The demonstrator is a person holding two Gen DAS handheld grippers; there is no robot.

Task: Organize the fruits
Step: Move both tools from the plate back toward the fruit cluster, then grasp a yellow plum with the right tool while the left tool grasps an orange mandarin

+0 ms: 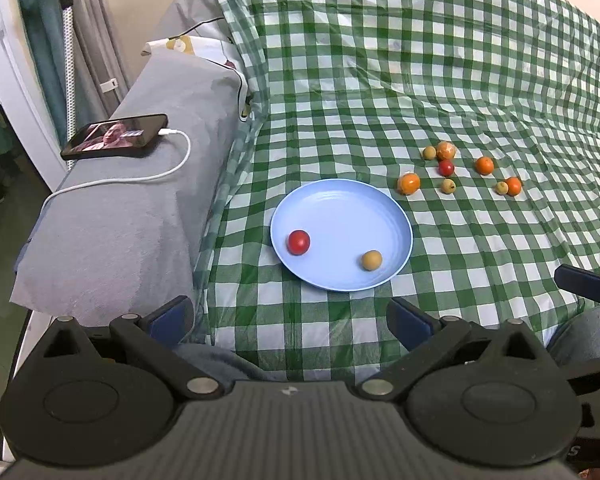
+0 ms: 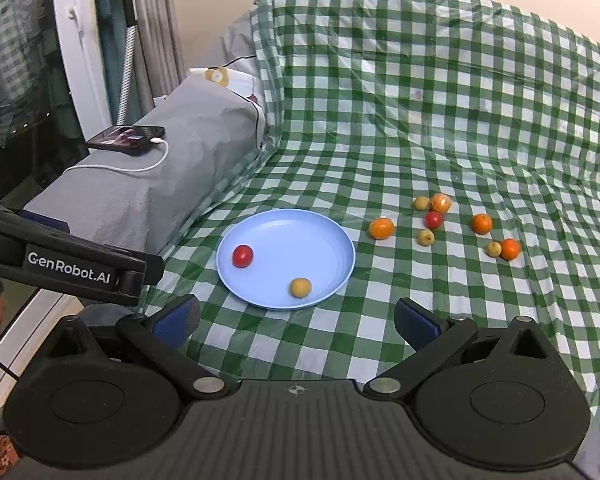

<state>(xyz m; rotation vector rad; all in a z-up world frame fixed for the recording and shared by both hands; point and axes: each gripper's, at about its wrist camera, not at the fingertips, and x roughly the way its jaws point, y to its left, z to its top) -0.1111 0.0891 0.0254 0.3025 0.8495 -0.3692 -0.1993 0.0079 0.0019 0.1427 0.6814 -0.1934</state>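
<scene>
While both claws gape empty, a smooth round plate (image 1: 396,216) holds two small glossy fruits.

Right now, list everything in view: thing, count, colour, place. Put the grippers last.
plate: one, light blue, on the checked cloth, near the front.
red fruit on plate: one, red, left part of the plate.
yellow fruit on plate: one, yellowish brown, near edge of the plate.
orange fruits: four, orange, loose on the cloth to the right of the plate.
small yellow-green fruits: three, among the orange ones.
loose red fruit: one, red, in the middle of that cluster.
cloth: one, green and white check, covering the surface.
phone: one, black, screen lit, on the grey covered ledge at left.
cable: one, white, plugged into the phone.
left gripper: open, empty.
right gripper: open, empty.
</scene>
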